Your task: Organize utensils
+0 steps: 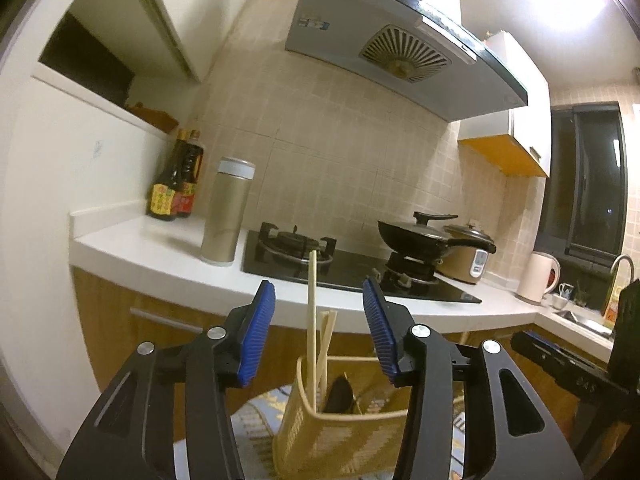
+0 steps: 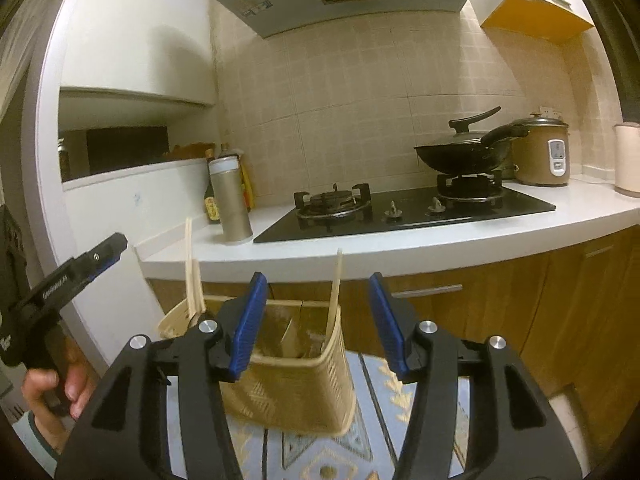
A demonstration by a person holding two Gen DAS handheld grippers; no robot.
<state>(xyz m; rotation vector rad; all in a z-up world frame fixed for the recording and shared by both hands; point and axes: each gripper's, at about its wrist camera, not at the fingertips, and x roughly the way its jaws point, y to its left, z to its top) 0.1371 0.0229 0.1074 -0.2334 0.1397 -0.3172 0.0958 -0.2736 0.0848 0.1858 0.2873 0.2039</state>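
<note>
Left wrist view: left gripper (image 1: 319,334) hovering, fingers released, over chopsticks (image 1: 312,320) in basket (image 1: 340,440) | right gripper (image 2: 316,326) hovering, fingers released, above basket (image 2: 296,392)

Left gripper (image 1: 319,332): black plastic linkage arms, ribbed blue finger pads (image 1: 256,334), round silver pivot screws. Right gripper (image 2: 316,326) is built alike. Bare skin and a pale cuff are seen at the left hand (image 2: 50,392).

Wok (image 2: 460,156), rice cooker (image 2: 542,152), thermos (image 2: 232,196), sauce bottles (image 1: 176,184).
</note>
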